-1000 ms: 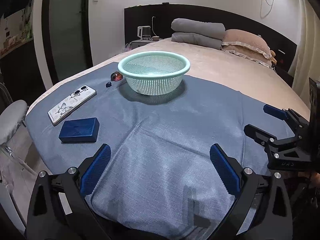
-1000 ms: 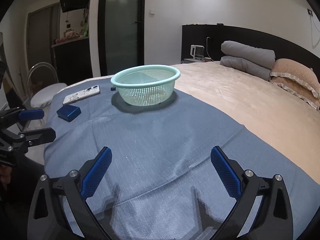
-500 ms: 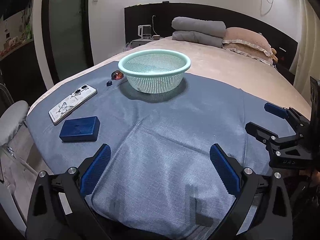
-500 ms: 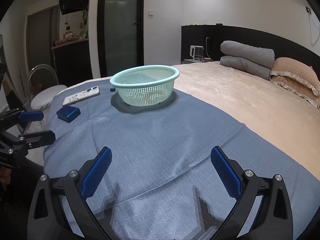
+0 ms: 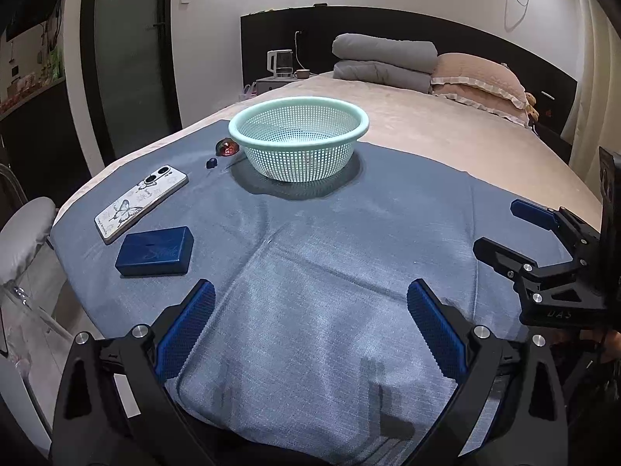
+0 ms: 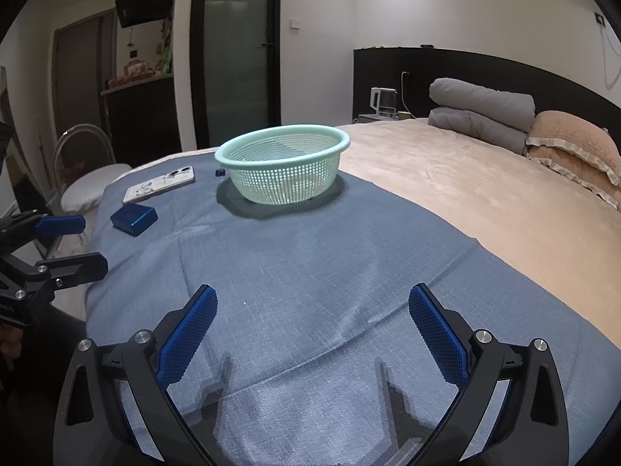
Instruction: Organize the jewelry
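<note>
A mint green mesh basket (image 5: 299, 138) stands on a blue cloth (image 5: 318, 256) spread over the bed; it also shows in the right wrist view (image 6: 282, 167). A dark blue jewelry box (image 5: 155, 251) lies shut at the left, also seen in the right wrist view (image 6: 134, 219). A small red ornament (image 5: 227, 147) and a tiny dark blue piece (image 5: 211, 162) lie left of the basket. My left gripper (image 5: 310, 322) is open and empty above the cloth's near part. My right gripper (image 6: 312, 330) is open and empty, and shows at the right of the left wrist view (image 5: 504, 229).
A phone (image 5: 141, 202) in a butterfly case lies beside the box. Folded grey blankets (image 5: 384, 62) and a pink pillow (image 5: 477, 81) sit at the headboard. A chair (image 6: 89, 182) stands by the bed's left edge. A kettle (image 5: 280, 64) is on the nightstand.
Both grippers have drifted slightly back and up; the basket and box sit a little farther off. Jaws stay open. Nothing on the cloth has moved.
</note>
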The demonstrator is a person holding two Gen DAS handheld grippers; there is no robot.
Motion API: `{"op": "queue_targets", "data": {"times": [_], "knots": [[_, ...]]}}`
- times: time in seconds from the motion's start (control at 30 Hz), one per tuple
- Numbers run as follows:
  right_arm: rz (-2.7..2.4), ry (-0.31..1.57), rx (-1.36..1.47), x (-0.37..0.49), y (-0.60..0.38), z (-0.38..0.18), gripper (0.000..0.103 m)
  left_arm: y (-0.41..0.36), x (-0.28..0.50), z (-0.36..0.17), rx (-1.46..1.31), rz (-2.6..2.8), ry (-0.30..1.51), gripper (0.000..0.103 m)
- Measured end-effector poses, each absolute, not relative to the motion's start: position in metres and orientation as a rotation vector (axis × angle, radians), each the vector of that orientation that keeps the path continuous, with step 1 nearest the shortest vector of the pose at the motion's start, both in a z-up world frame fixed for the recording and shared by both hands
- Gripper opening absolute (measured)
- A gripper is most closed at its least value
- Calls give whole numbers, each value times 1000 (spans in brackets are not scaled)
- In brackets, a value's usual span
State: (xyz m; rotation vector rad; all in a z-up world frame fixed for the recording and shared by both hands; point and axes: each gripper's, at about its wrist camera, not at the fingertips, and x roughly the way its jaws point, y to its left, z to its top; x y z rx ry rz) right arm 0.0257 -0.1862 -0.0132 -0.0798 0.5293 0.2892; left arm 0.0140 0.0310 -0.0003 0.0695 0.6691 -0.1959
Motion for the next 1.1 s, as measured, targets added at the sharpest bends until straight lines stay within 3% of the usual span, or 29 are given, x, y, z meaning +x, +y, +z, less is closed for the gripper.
{"op": "queue_targets", "data": {"times": [1.1], "knots": [[284,534,-71,28,-186,-17,95,24,13,-3,107,-193,675,97]]}}
